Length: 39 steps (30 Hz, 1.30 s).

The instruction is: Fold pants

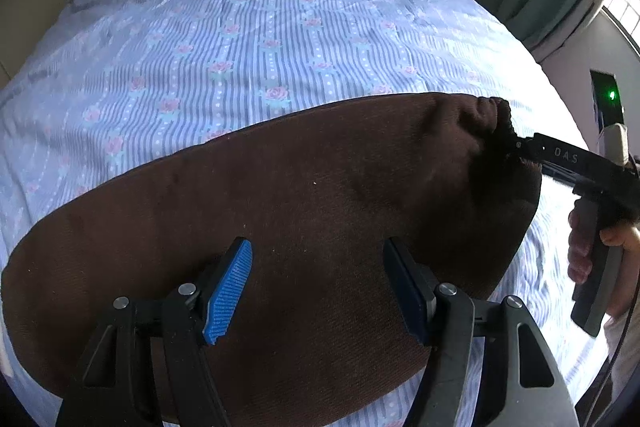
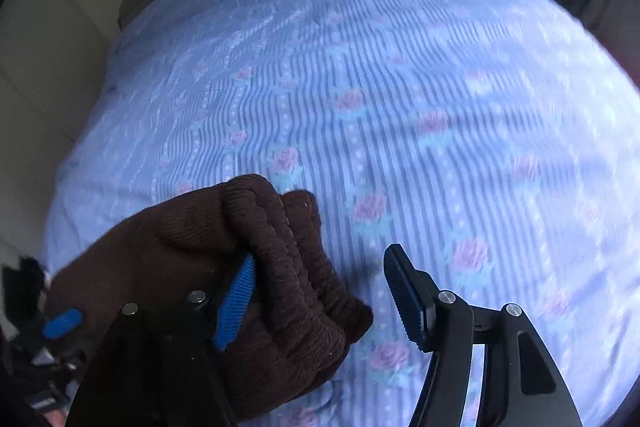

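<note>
Brown corduroy pants (image 1: 280, 227) lie across the lower middle of the frame on the striped bed (image 1: 240, 27), already doubled into a long band. The left gripper (image 1: 316, 287) hangs over them, fingers apart, holding nothing. At right, the right gripper (image 2: 320, 295) stands open with the bunched waistband (image 2: 288, 267) loose against one finger. Further folding looks left.

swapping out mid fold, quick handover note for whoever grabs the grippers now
Left gripper: open, over the middle of the brown pants, gripping nothing.
Right gripper: jaws apart; the bunched end of the pants lies against its left finger, not clamped.
Pants: lying across the striped floral bedsheet as one long band.
Done: they seem folded lengthwise.
Left: probably fold end to end and smooth flat.
</note>
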Tool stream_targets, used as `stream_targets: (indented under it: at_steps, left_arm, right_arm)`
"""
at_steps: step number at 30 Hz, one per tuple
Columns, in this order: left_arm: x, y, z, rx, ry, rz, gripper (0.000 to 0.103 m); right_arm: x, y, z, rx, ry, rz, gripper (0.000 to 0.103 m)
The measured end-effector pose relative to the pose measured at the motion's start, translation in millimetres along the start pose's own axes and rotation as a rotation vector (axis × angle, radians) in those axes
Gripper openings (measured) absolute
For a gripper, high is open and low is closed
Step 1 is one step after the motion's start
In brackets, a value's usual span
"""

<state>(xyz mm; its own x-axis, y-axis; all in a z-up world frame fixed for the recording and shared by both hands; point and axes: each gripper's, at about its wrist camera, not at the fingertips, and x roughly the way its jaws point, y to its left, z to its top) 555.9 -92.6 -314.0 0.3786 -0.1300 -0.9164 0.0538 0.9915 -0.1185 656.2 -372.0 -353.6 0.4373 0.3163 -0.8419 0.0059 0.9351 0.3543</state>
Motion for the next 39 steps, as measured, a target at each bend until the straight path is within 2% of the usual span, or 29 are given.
stream_targets:
  at_steps: [3, 10, 12, 14, 17, 20, 23, 32, 35, 39]
  left_arm:
    - [1, 2, 2, -0.007, 0.001, -0.002, 0.067]
    - [4, 7, 5, -0.023, 0.004, 0.007, 0.068]
    - [6, 9, 4, -0.026, 0.008, 0.005, 0.068]
    - [7, 9, 4, -0.025, 0.012, 0.004, 0.068]
    - [5, 7, 2, -0.012, 0.012, -0.01, 0.068]
    - [1, 4, 1, 0.013, -0.006, -0.016, 0.068]
    - [11, 1, -2, 0.048, 0.018, 0.028, 0.067]
    - [35, 0, 5, 0.074, 0.113, 0.037, 0.068]
    - [19, 9, 12, 0.049, 0.123, 0.014, 0.062]
    - [-40, 38, 18, -0.01, 0.079, 0.072, 0.063]
  right_arm:
    - [10, -9, -5, 0.081, 0.039, 0.038, 0.063]
    - [14, -8, -21, 0.132, 0.042, 0.057, 0.059]
    - [14, -11, -26, 0.151, 0.038, 0.068, 0.056]
    - [11, -13, -29, 0.16, 0.036, 0.072, 0.048]
    - [-2, -4, -31, 0.16, 0.023, 0.059, 0.04]
    - [-35, 18, -28, 0.107, -0.066, -0.008, 0.037]
    - [-66, 43, -22, 0.02, -0.163, -0.108, 0.036]
    - [-82, 71, -11, -0.043, -0.158, -0.193, 0.036]
    - [-92, 90, -12, -0.074, -0.167, -0.235, 0.036]
    - [-116, 122, -17, -0.121, -0.194, -0.286, 0.037]
